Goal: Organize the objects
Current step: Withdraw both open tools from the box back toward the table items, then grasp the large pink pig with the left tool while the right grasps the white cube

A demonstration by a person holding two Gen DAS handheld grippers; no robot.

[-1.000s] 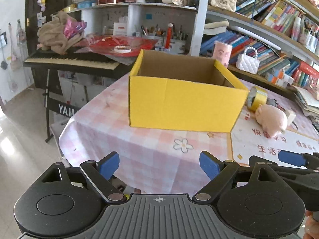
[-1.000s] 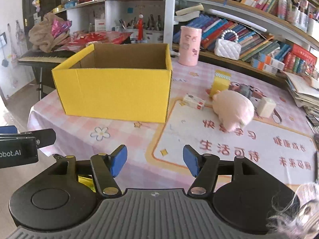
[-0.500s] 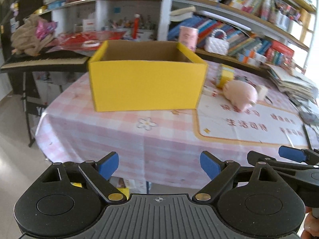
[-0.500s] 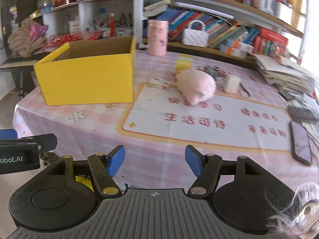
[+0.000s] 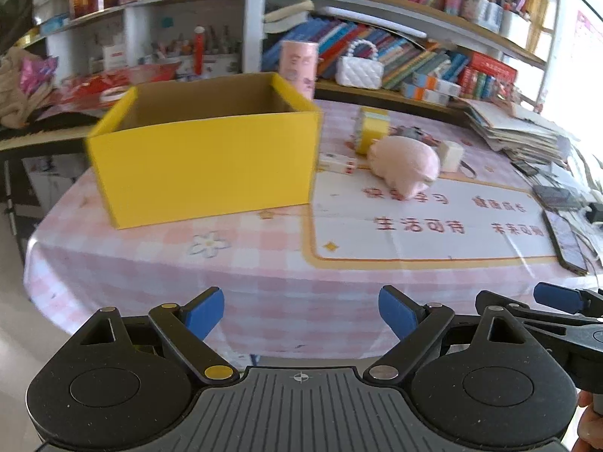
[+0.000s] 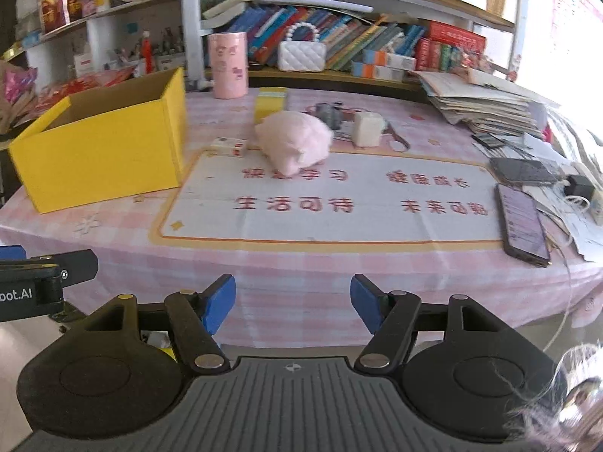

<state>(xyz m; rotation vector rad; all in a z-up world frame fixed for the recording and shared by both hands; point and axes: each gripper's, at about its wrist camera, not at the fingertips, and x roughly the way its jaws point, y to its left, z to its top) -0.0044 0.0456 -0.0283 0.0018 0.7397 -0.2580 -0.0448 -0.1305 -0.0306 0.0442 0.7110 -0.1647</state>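
Note:
A yellow cardboard box [image 5: 203, 165] [image 6: 101, 154] stands open-topped on the left of the pink checked table [image 5: 264, 275]. To its right lie a pink plush toy [image 5: 403, 165] [image 6: 294, 141], a small white and red packet [image 5: 337, 162] [image 6: 228, 146], a yellow block [image 5: 371, 128] [image 6: 269, 103], a white cube [image 5: 450, 156] [image 6: 367, 128] and a grey toy [image 6: 328, 113]. My left gripper [image 5: 301, 312] hangs open before the table's near edge, empty. My right gripper [image 6: 292, 301] is open too, nothing between its fingers, and sits to the right of the left one.
A white mat with red lettering [image 6: 320, 207] covers the table's middle. Two phones [image 6: 522, 218] and a paper stack [image 6: 486, 105] lie at the right. A pink cylinder [image 6: 228, 64] and a white handbag [image 6: 301, 54] stand at the back, below full bookshelves.
Both views have swung to the right: the box has slid left and the plush, mat and phones have come into view. The right gripper's fingers stand slightly wider apart.

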